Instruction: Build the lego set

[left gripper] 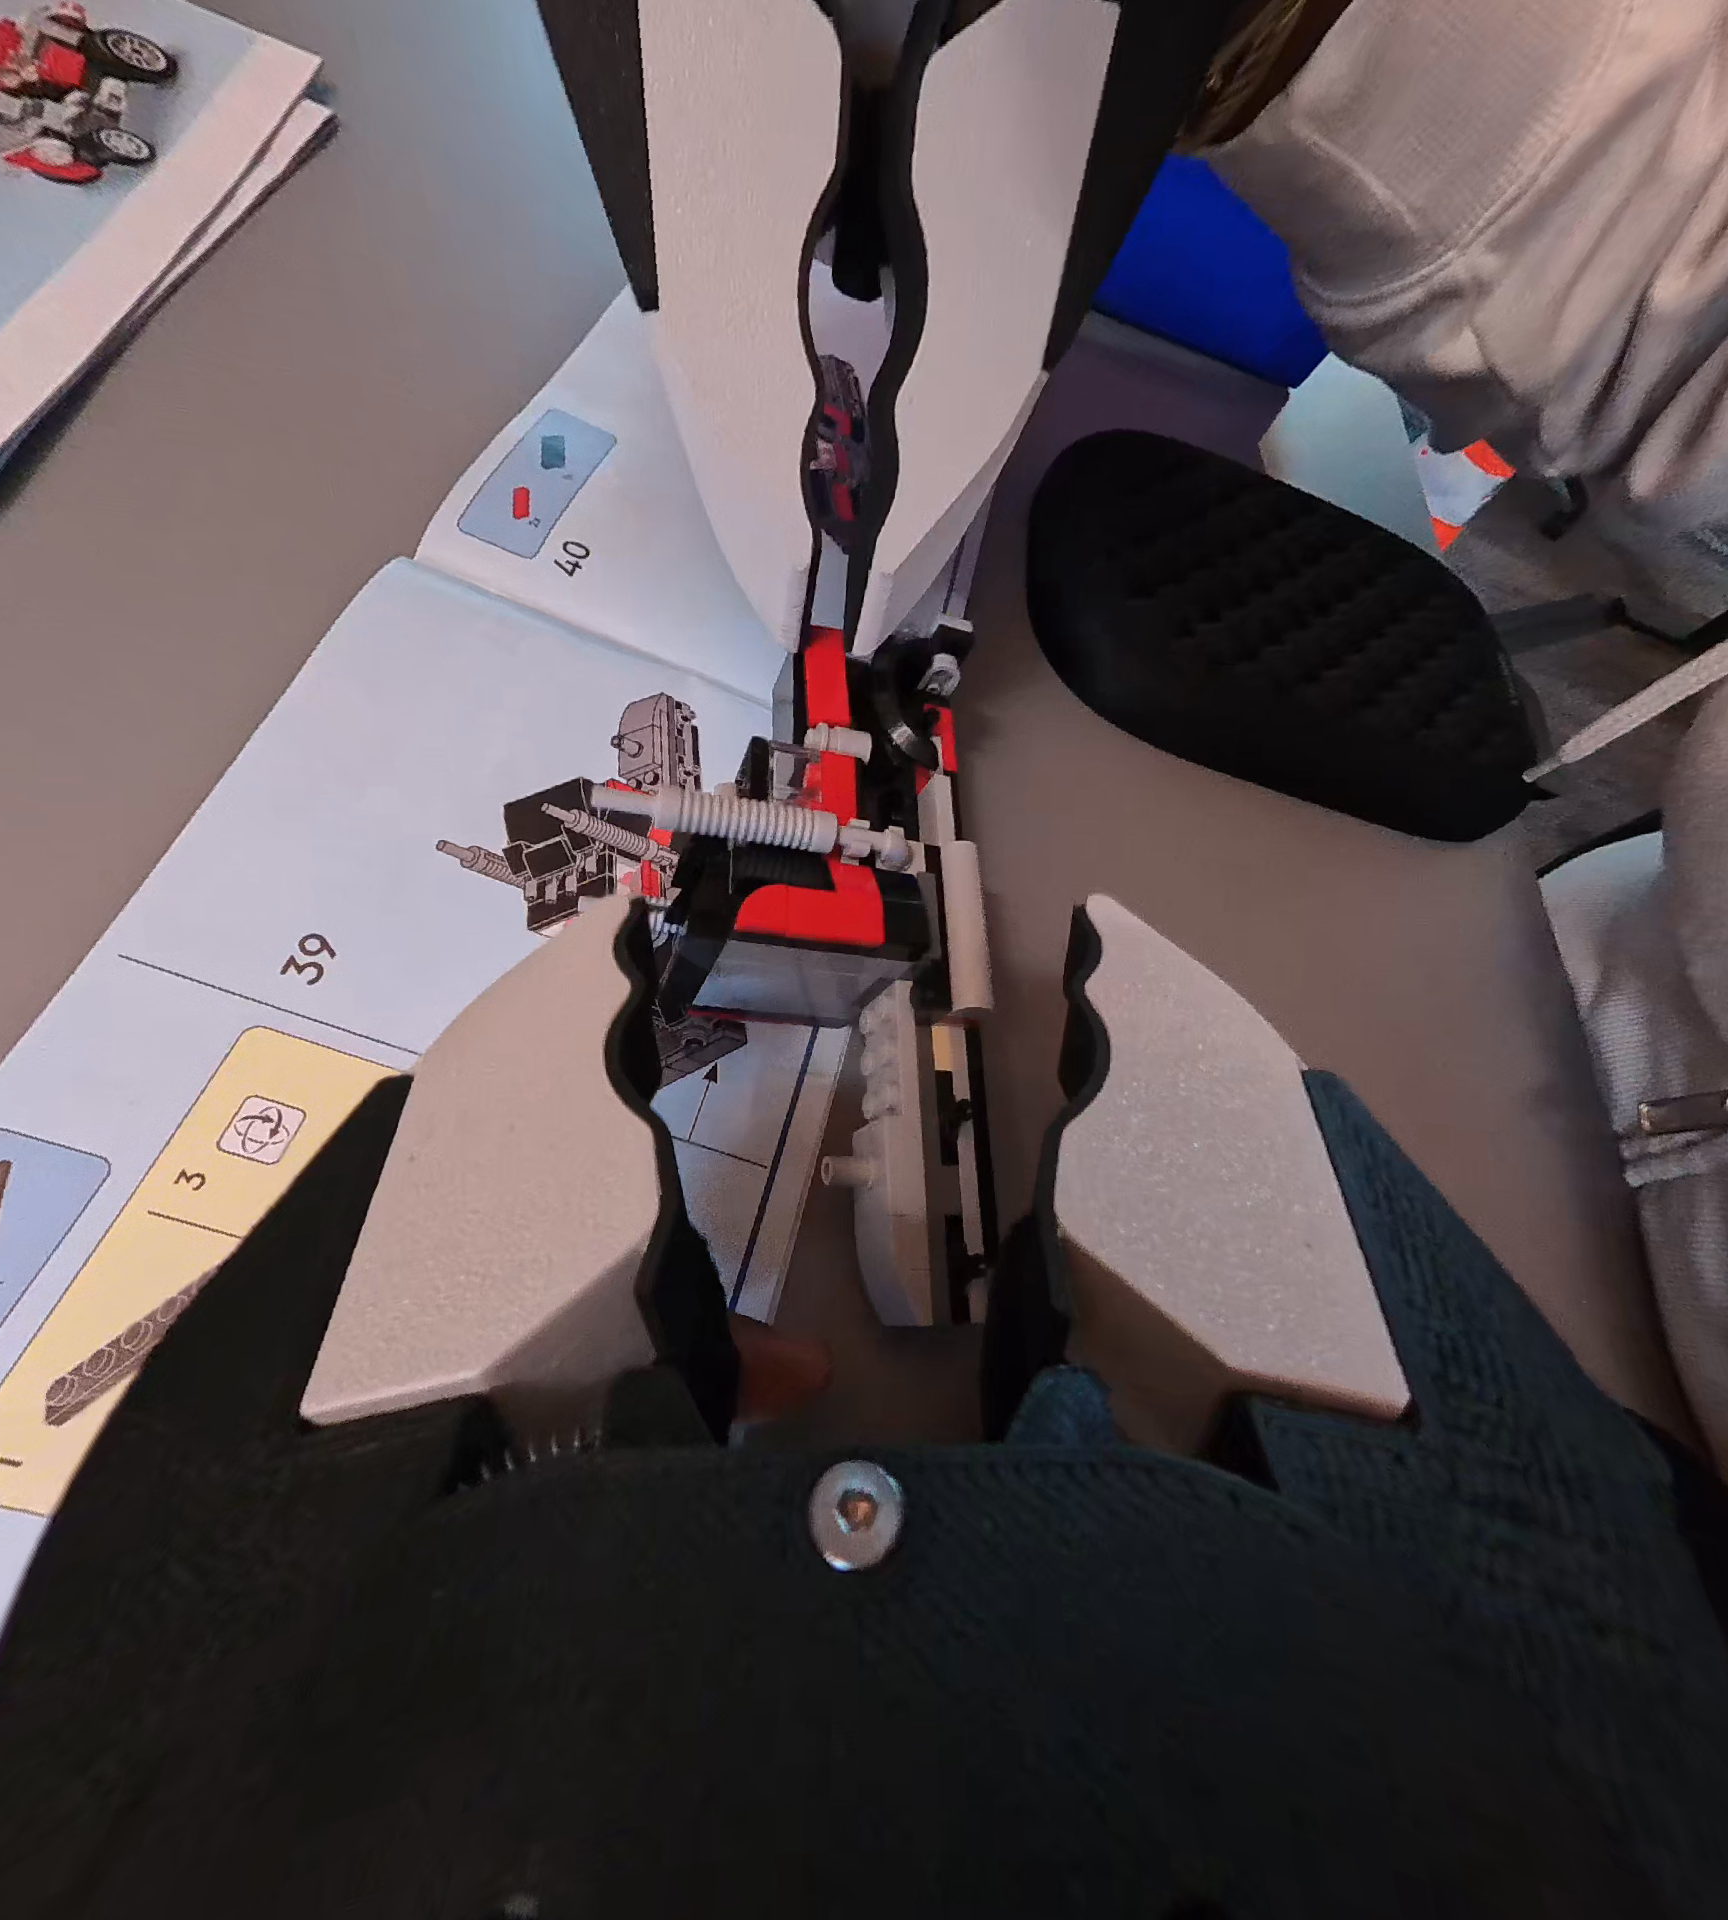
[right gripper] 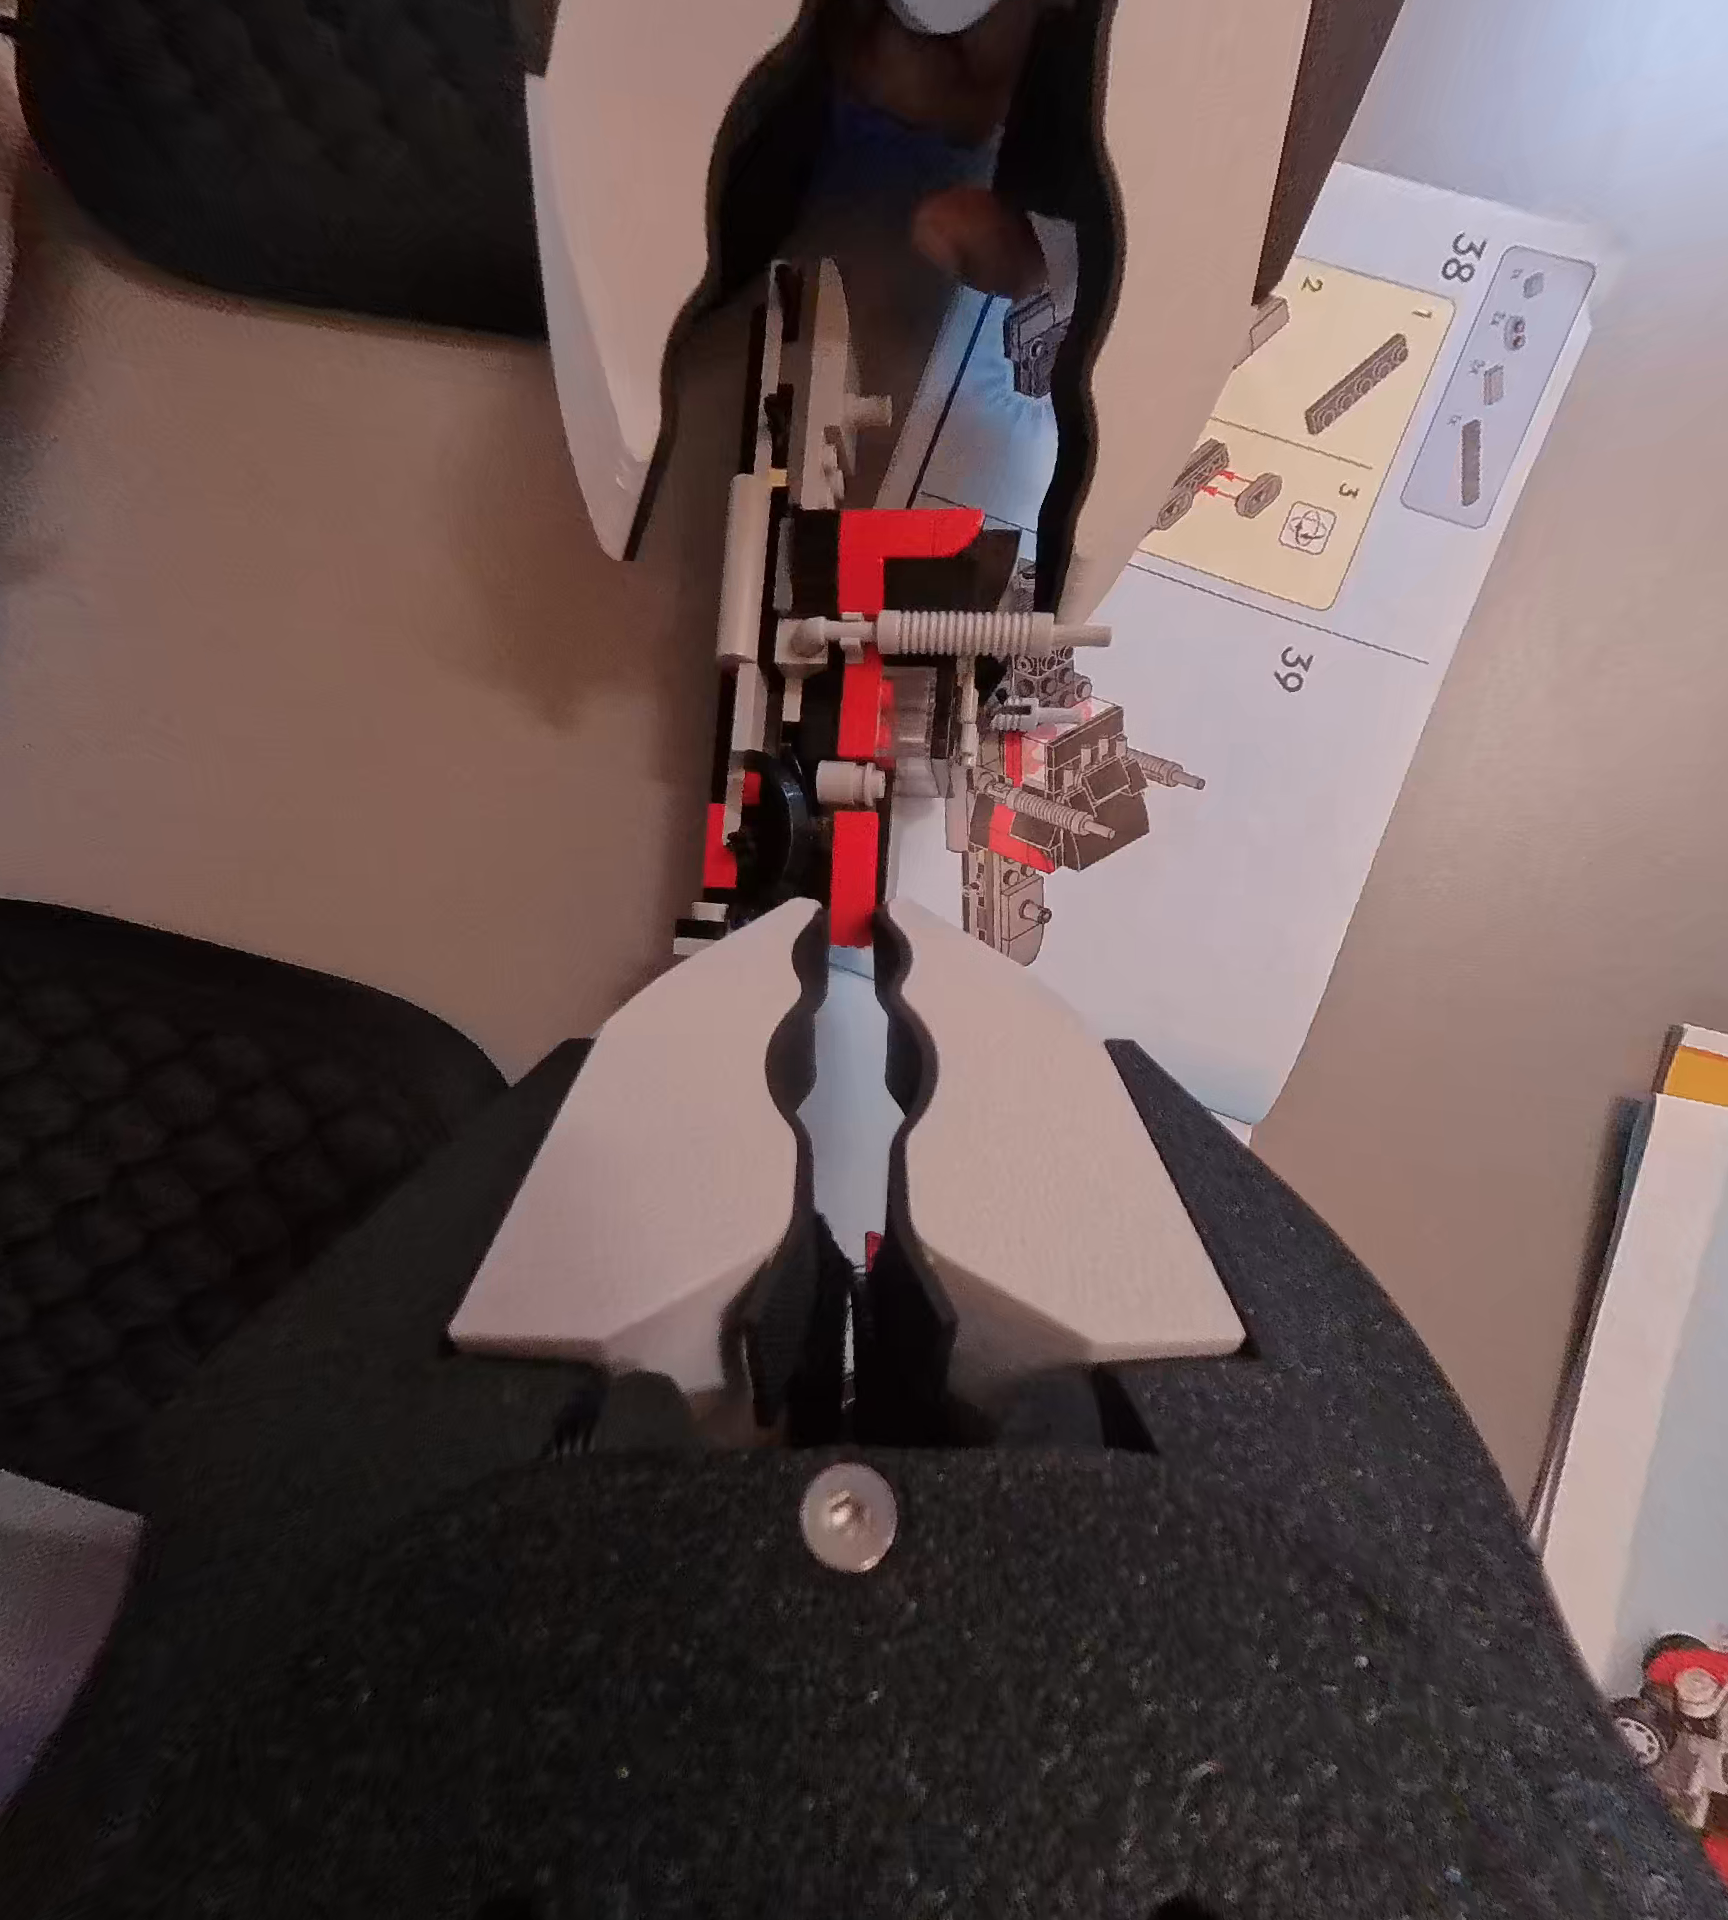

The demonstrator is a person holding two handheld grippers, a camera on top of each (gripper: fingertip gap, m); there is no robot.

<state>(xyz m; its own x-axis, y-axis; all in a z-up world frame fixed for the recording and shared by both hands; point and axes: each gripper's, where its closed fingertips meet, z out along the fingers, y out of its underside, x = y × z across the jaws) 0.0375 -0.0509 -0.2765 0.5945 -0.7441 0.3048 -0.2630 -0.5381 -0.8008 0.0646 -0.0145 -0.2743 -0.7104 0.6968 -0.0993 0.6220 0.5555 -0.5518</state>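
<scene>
Left wrist view: left gripper (left gripper: 855,914) in the foreground, its fingers (left gripper: 527,1122) spread wide apart on either side of the near end of the model (left gripper: 839,894), not clamping it.
Right wrist view: right gripper (right gripper: 847,920) with its fingers (right gripper: 694,1132) drawn close together, pinching the red end of the model.
Model: red, black and grey build, long and narrow, with a grey ribbed rod across it; it is held between the two grippers, over the edge of the booklet (left gripper: 320,831).
Booklet: open, flat on the desk (left gripper: 403,343).
Second booklet (left gripper: 101,239): closed, lying farther off on the desk.
Beside desk: black chair seat (left gripper: 1265,634) and a person in grey clothing (left gripper: 1525,260).
</scene>
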